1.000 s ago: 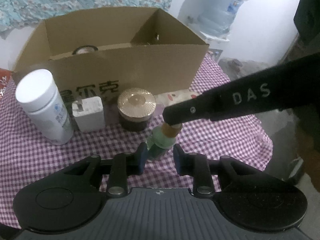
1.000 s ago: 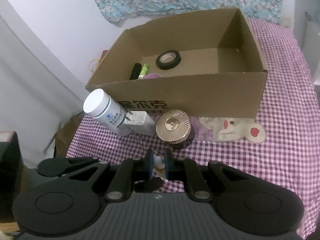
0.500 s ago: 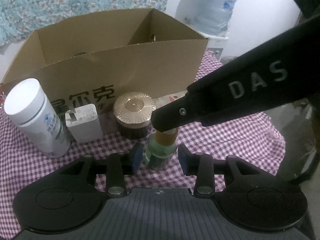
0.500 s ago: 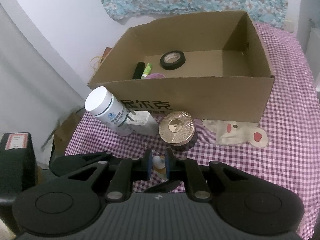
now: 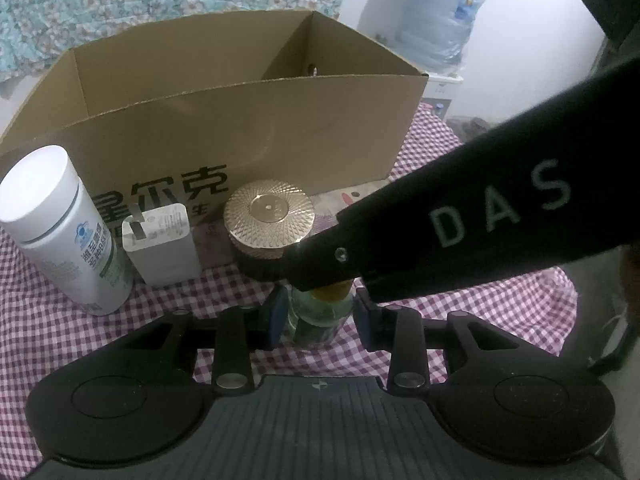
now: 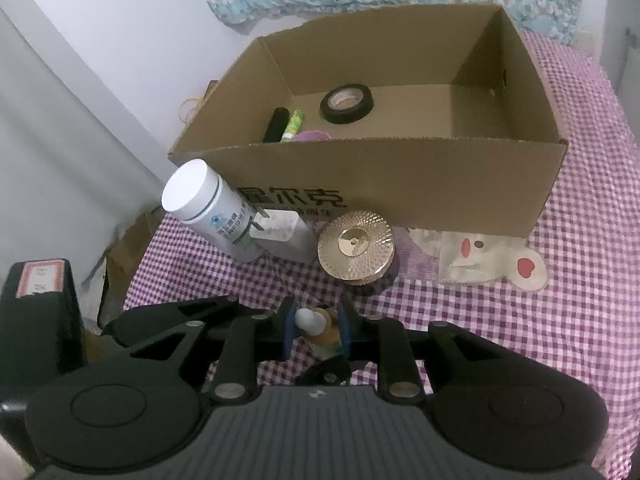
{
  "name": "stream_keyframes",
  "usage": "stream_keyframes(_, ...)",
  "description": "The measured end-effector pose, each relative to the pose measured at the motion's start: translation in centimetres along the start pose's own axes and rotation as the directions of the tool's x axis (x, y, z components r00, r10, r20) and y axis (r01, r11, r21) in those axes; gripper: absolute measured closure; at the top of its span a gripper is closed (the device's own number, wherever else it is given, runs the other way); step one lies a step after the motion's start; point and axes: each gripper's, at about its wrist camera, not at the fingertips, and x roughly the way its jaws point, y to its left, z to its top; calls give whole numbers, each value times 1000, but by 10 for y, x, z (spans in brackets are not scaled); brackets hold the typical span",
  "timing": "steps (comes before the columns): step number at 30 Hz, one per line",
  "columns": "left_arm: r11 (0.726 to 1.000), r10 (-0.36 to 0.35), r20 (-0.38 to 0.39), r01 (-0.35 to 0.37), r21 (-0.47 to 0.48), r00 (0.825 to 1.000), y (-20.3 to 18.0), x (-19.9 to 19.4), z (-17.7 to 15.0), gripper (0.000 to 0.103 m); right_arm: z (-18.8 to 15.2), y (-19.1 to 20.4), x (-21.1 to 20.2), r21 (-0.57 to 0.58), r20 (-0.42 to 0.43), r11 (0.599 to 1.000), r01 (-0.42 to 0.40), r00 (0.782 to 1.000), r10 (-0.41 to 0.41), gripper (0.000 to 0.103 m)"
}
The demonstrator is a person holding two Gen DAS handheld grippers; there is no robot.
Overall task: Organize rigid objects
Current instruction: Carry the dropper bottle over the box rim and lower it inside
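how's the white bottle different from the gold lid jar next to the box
The white bottle is tall and slim; the gold-lidded jar is short and squat. The white bottle has a plain, smooth white cap and a pale printed label; the gold-lidded jar has a dark body under a faceted, shiny gold lid. Both are round, capped, upright on the checked tablecloth in front of the cardboard box, with a white charger between them.

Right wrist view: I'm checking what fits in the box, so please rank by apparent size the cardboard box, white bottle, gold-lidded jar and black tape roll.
1. cardboard box
2. white bottle and gold-lidded jar: look alike, not ranked
3. black tape roll: farther from the camera, so unsure.
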Motion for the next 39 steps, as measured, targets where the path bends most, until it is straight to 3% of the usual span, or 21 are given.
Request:
stream_keyframes(9, 1000, -1, 3, 1, 11, 1000, -6, -8, 5, 70, 2, 1, -4, 1, 12, 1000, 21, 1000, -21, 81)
stream_keyframes(18, 999, 30, 72, -31, 21, 997, -12, -54, 40, 70, 18, 23, -50, -65, 83, 998, 12, 997, -7, 81)
stream_keyframes(23, 999, 49, 123, -48, -9, 991, -7, -69, 81, 70, 53, 35, -79, -121, 141, 993, 9, 990, 8, 81)
stream_keyframes(27, 997, 63, 113, -57, -57, 992, 1, -61, 117, 70, 93, 34, -86, -150, 149, 989, -1, 988, 24, 81)
stream_keyframes(33, 987, 57, 51, -49, -155, 997, 26, -30, 157, 69, 149, 19, -63, -153, 102, 988, -11, 994, 27, 81)
stream_keyframes(39, 972, 63, -26, -67, -225, 998, 47, 9, 186, 69, 183, -2, -23, -109, 47, 994, -22, 999, 27, 81)
